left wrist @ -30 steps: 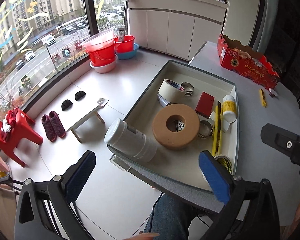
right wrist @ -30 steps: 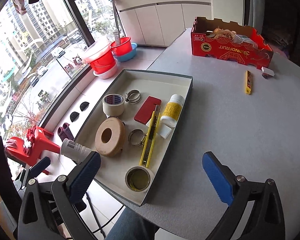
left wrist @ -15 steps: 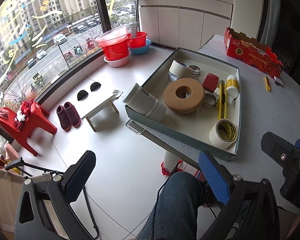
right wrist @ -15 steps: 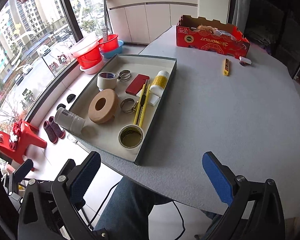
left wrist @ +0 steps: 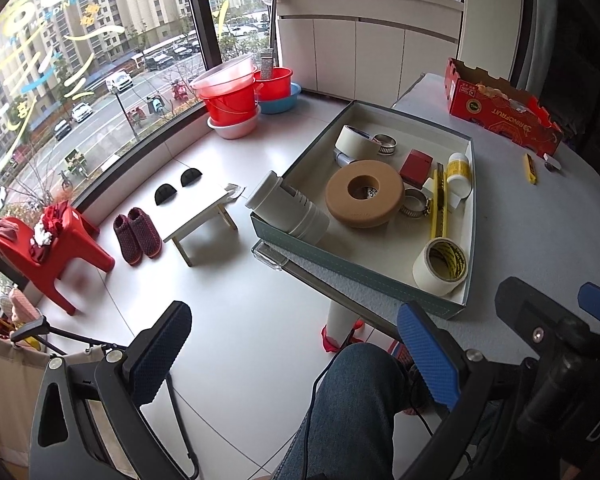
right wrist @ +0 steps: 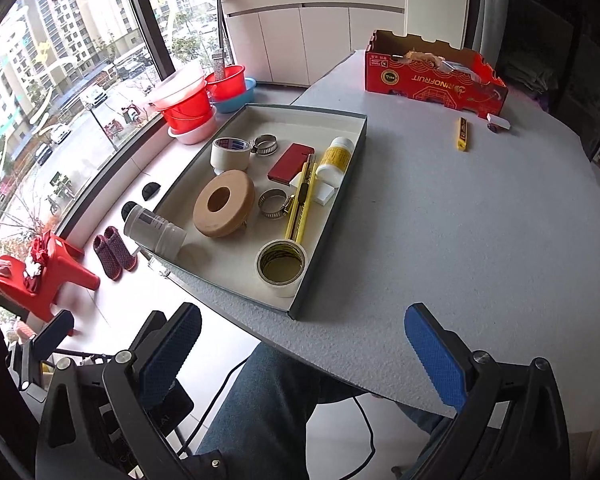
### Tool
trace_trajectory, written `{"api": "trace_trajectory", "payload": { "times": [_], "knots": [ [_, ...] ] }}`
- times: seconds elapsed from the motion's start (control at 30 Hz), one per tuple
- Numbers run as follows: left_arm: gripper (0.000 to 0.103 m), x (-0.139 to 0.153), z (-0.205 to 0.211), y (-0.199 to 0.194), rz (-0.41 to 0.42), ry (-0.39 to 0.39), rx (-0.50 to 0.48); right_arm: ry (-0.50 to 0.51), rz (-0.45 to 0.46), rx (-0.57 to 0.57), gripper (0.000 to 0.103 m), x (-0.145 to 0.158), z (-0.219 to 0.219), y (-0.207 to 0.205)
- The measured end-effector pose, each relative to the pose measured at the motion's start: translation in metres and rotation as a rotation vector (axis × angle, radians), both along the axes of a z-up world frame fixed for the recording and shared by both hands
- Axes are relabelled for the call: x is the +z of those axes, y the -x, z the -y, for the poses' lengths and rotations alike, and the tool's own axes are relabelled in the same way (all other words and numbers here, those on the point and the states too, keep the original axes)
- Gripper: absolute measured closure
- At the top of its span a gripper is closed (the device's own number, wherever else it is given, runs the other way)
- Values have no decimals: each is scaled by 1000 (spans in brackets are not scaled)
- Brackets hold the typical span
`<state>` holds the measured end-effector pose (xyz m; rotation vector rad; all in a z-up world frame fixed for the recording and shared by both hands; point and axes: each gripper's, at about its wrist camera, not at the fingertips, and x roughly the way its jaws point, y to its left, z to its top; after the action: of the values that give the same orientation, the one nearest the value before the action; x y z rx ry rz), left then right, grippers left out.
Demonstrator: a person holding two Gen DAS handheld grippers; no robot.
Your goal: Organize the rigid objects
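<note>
Grippers, left point(left wrist: 296, 356) and right point(right wrist: 300, 354): both wide open, empty. Yellow blade case point(right wrist: 461, 134), outside tray point(right wrist: 332, 216): light, stiff, slippery; pinch across its narrow sides.

Tape rolls point(right wrist: 281, 267), cork ring point(right wrist: 224, 209), cutter point(right wrist: 300, 200) lying in tray point(right wrist: 332, 200).

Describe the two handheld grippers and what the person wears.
Each gripper, left and right, is a black frame with silver bolts and two fingers padded in blue dimpled rubber. A black cable trails beside the person's leg. The person wears blue jeans; no sleeves or hands show.
</note>
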<state>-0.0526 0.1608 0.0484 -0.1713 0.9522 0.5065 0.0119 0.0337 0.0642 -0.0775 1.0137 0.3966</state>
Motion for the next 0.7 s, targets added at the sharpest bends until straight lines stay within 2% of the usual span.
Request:
{"api": "trace_trajectory", "payload": {
  "times": [0.7],
  "knots": [
    [0,-3,5,0,-1,2,-16,-3,2,12,1,1,-4,4]
  ]
}}
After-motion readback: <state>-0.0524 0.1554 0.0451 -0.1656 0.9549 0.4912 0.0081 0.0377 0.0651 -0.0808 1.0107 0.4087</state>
